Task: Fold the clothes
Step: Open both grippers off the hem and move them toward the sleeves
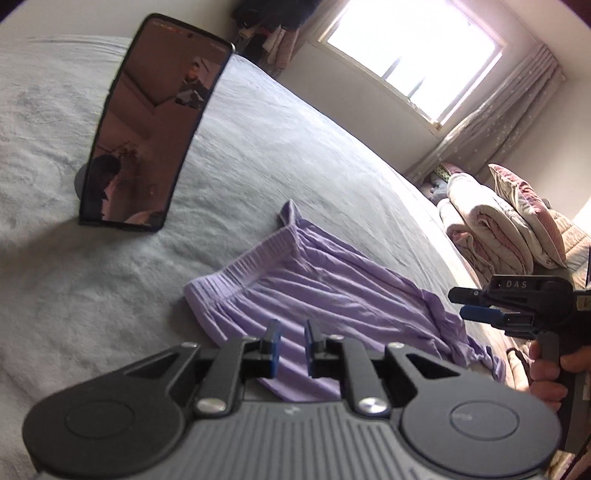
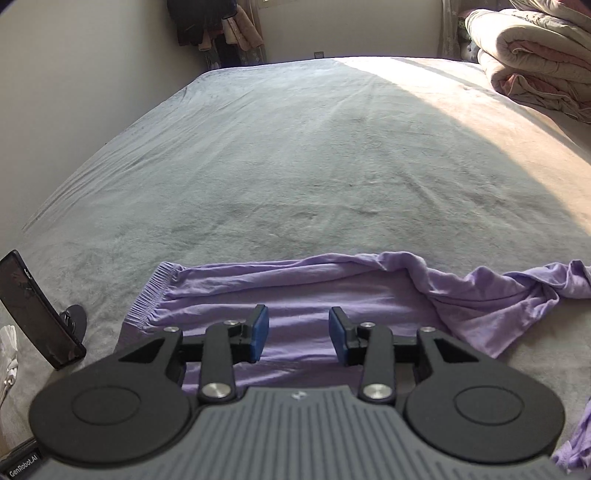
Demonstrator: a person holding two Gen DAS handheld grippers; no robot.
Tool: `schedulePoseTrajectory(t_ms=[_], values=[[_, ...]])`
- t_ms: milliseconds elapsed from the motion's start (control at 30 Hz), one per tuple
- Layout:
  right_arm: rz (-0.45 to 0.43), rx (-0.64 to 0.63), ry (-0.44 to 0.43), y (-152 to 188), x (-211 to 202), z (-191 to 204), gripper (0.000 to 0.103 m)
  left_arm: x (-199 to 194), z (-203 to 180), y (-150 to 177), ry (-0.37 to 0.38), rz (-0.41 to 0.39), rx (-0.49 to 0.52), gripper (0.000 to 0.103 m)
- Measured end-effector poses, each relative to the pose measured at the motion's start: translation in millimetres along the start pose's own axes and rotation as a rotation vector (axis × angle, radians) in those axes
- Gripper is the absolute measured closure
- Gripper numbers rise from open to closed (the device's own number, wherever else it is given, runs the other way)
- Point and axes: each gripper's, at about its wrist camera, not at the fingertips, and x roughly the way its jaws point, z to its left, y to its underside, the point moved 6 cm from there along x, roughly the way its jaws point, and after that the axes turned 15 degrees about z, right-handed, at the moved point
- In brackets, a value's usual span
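Observation:
A lilac garment [image 1: 325, 291] with a ribbed elastic waistband [image 1: 255, 262] lies on the grey bed, its far end bunched and twisted. My left gripper [image 1: 293, 334] hovers over the garment's near edge, blue pads slightly apart, nothing between them. At the right edge of the left wrist view, a hand [image 1: 550, 373] holds my right gripper [image 1: 458, 304] over the crumpled end. In the right wrist view, the right gripper [image 2: 299, 321] stands wide open above the flat middle of the garment [image 2: 295, 284]. The waistband [image 2: 147, 295] is on the left and the rumpled end [image 2: 517, 295] on the right.
A dark phone [image 1: 155, 122] leans on a small stand on the bed, left of the garment, and appears again as the phone [image 2: 33, 306]. Folded quilts [image 1: 498, 229] are stacked at the bed's far right. The grey bedsheet [image 2: 295, 147] stretches beyond. Clothes [image 2: 214, 26] hang by the wall.

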Motion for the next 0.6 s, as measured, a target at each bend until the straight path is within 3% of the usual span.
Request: schedulePoseTrajectory(t_ms=[367, 600], values=[[-0.025, 0.122, 0.074, 67, -64, -131, 0.063, 42, -68, 24, 0.093, 0.184, 0.109, 0.088], [-0.029, 0.19, 0.08, 109, -78, -200, 0.063, 78, -127, 47, 0.145, 0.285, 0.229, 0.088]])
